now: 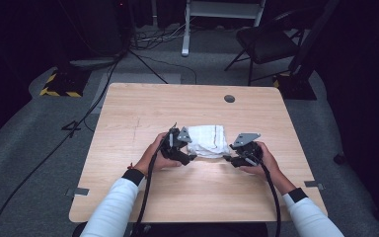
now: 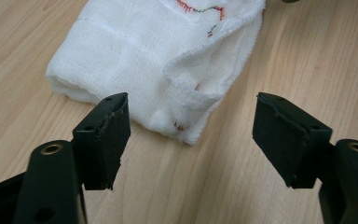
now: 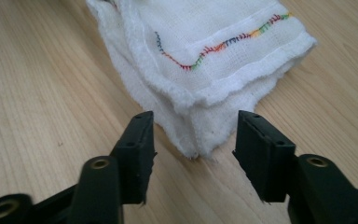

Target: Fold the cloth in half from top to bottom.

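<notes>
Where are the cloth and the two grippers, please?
cloth (image 1: 208, 140), high view, middle of the folded top.
left gripper (image 2: 191, 122), left gripper view, midway between its tips.
right gripper (image 3: 195, 130), right gripper view, midway between its tips.

Both arms in white sleeves with black cuffs. Left gripper and right gripper are matte black with brass-ringed screw holes, grey three-cornered top plates, chunky pads, black cables trailing back.

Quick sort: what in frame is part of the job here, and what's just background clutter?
In play:
- folded white cloth
- left gripper, jaws open at one near corner
- right gripper, jaws open at the other near corner
- table

Lying about:
- folding chair
- floor cables
- white stand
</notes>
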Available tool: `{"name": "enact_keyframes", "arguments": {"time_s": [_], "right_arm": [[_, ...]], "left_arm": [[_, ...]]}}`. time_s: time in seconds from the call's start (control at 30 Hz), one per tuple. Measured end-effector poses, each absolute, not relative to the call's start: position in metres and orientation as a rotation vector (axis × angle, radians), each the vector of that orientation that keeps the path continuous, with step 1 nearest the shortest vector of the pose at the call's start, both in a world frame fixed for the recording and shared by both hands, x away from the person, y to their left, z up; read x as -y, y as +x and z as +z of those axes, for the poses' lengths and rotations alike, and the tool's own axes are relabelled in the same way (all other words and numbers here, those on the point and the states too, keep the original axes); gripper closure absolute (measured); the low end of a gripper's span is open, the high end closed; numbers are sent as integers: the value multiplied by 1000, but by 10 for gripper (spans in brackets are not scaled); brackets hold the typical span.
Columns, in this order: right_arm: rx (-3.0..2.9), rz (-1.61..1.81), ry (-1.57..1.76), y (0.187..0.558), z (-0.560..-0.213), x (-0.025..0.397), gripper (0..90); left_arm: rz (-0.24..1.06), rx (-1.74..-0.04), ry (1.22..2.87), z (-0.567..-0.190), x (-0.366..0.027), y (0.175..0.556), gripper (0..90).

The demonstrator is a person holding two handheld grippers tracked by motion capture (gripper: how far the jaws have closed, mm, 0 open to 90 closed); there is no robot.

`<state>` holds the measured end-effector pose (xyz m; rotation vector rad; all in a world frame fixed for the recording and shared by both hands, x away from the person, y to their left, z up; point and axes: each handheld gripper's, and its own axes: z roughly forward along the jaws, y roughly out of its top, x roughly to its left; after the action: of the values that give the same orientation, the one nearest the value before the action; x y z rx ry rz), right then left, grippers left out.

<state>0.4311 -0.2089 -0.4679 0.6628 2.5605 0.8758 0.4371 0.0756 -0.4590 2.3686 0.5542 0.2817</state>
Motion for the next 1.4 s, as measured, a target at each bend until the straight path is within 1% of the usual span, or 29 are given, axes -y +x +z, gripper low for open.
{"name": "enact_keyframes", "arguments": {"time_s": [0.07,0.23,0.4,0.9,1.03,1.4], "right_arm": [[-2556,853,654,429,-466,209,390],[-2552,834,647,424,-462,211,333],[-2556,816,659,420,-459,214,308],[-2536,799,674,407,-457,232,310],[-2535,795,687,403,-458,238,311],[-2523,763,721,393,-464,259,315]], "left_arm": [[287,-553,2389,-459,-77,433,248],[352,-549,2421,-460,-78,422,239],[369,-535,2444,-460,-83,412,227],[438,-553,2469,-464,-104,387,208],[461,-589,2471,-467,-110,380,172],[489,-630,2470,-474,-129,363,172]]}}
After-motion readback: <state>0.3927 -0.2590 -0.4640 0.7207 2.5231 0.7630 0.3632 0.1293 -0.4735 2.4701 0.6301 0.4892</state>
